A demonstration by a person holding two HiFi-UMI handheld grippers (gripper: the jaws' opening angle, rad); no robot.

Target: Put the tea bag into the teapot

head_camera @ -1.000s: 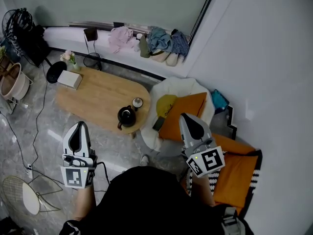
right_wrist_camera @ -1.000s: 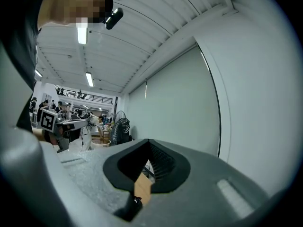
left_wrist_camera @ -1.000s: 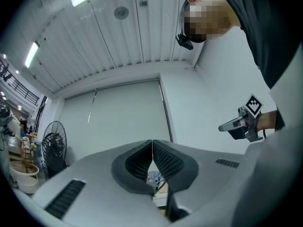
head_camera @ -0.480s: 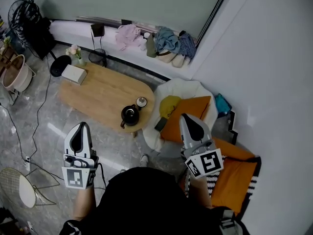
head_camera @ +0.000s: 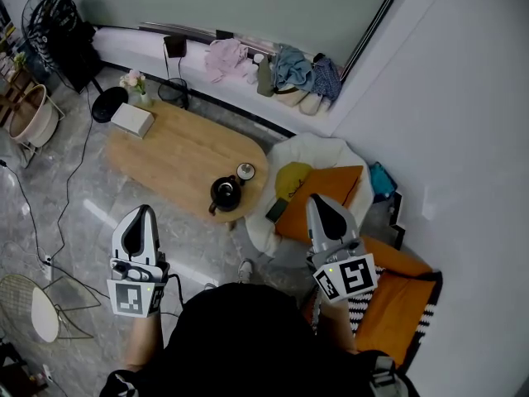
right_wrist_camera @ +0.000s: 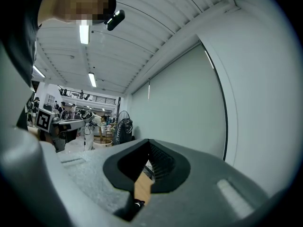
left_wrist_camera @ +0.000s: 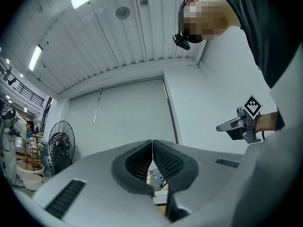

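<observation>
A black teapot (head_camera: 225,193) stands near the right end of the oval wooden table (head_camera: 178,151), with a small round light piece (head_camera: 245,171) just beside it. I cannot make out a tea bag anywhere. My left gripper (head_camera: 140,212) is held up over the floor, well short of the table, its jaws shut with nothing in them. My right gripper (head_camera: 319,201) is raised over the orange cushion, also shut and empty. In the left gripper view the left gripper (left_wrist_camera: 152,144) has its pads pressed together. The right gripper (right_wrist_camera: 148,144) looks the same in its own view.
A white box (head_camera: 132,120) and small flowers (head_camera: 132,81) sit at the table's far left end. A white beanbag (head_camera: 310,151) with an orange cushion (head_camera: 322,190) lies right of the table. A fan (head_camera: 50,27), floor cables (head_camera: 70,180) and a wire basket (head_camera: 37,308) are at the left.
The head view has shifted, so the table and teapot sit slightly further right and lower in the picture. Both grippers stay shut and almost in place.
</observation>
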